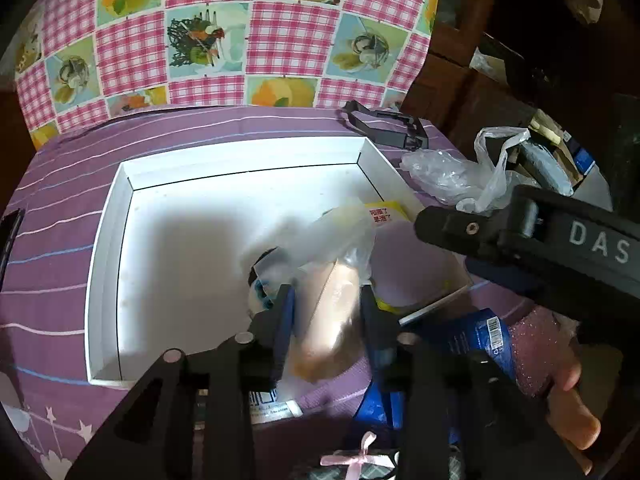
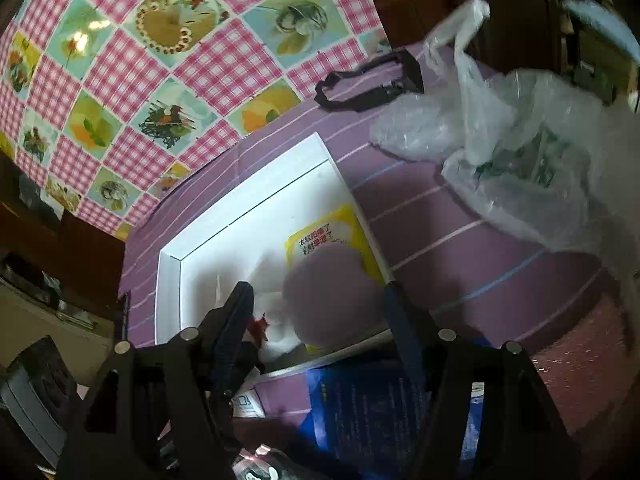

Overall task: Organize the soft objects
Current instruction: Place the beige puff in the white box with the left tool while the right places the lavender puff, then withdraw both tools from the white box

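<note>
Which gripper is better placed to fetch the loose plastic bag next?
Right. The plastic bag lies on the bedspread to the right of the box, on its side. The left gripper is over the box, a beige item between its jaws.

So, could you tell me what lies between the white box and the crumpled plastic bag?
Only bare purple striped cloth between white box and plastic bag, seen in the right wrist view.
</note>
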{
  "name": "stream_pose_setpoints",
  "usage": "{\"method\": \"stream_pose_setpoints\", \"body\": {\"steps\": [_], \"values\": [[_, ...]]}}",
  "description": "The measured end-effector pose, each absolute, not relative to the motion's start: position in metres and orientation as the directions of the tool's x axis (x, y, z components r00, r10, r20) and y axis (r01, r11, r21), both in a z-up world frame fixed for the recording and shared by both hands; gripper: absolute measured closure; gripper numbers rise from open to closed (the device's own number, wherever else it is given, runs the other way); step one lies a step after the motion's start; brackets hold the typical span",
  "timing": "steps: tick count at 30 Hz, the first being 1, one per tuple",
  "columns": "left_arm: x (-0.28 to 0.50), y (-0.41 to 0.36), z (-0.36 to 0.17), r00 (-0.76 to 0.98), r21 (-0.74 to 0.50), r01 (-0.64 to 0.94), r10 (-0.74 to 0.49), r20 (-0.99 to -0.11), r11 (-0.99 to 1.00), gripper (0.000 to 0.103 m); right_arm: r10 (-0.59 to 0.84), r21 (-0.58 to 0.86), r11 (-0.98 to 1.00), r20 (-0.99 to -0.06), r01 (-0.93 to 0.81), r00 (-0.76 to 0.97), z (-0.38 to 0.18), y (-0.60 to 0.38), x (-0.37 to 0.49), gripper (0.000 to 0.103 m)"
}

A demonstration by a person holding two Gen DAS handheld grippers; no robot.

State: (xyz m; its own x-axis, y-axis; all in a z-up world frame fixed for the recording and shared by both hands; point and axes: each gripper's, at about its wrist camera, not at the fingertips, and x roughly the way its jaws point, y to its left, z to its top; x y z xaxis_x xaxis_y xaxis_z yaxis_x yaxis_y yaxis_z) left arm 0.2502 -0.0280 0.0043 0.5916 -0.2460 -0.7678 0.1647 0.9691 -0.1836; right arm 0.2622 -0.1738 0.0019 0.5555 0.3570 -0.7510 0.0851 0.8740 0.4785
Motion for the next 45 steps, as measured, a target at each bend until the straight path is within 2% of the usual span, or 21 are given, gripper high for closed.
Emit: {"method": "stream_pose_setpoints", "body": {"steps": [1, 4, 7, 16, 23, 25, 27, 35, 45], "values": [[0.25, -0.027, 0.006, 0.588, -0.198, 0.158, -0.254, -0.768, 0.967, 0.048, 0.348, 0.468, 0.88, -0.751, 0.08, 0.561, 0.006, -0.174, 0.261, 0.035], [0.244, -0.023, 0.014, 0.609, -0.234, 0.16, -0.282, -0.741, 0.959, 0.043, 0.341, 0.453, 0.89, -0.743, 0.056, 0.576, 0.015, -0.174, 0.256, 0.035], [0.238, -0.022, 0.023, 0.639, -0.215, 0.17, -0.273, -0.719, 0.962, 0.037, 0.348, 0.448, 0.894, -0.733, 0.029, 0.585, 0.021, -0.175, 0.251, 0.035], [0.201, -0.015, 0.044, 0.733, -0.154, 0.148, -0.213, -0.646, 0.977, 0.037, 0.315, 0.334, 0.939, -0.734, -0.085, 0.602, 0.04, -0.162, 0.221, 0.035], [0.155, -0.016, 0.058, 0.78, -0.092, 0.113, -0.145, -0.609, 0.989, 0.036, 0.329, 0.275, 0.943, -0.676, -0.189, 0.659, 0.055, -0.163, 0.171, 0.035], [0.14, -0.017, 0.059, 0.793, -0.063, 0.081, -0.102, -0.601, 0.995, 0.025, 0.333, 0.26, 0.942, -0.649, -0.212, 0.684, 0.057, -0.166, 0.153, 0.035], [0.123, -0.019, 0.062, 0.811, -0.039, 0.071, -0.08, -0.579, 0.997, 0.023, 0.338, 0.256, 0.94, -0.627, -0.224, 0.702, 0.058, -0.171, 0.14, 0.035], [0.08, -0.028, 0.064, 0.82, -0.016, 0.105, -0.095, -0.564, 0.994, 0.023, 0.328, 0.233, 0.944, -0.593, -0.234, 0.735, 0.053, -0.187, 0.099, 0.035], [0.048, -0.038, 0.05, 0.799, -0.072, 0.171, -0.181, -0.573, 0.983, 0.023, 0.379, 0.276, 0.924, -0.563, -0.265, 0.735, 0.041, -0.2, 0.059, 0.035]]}}
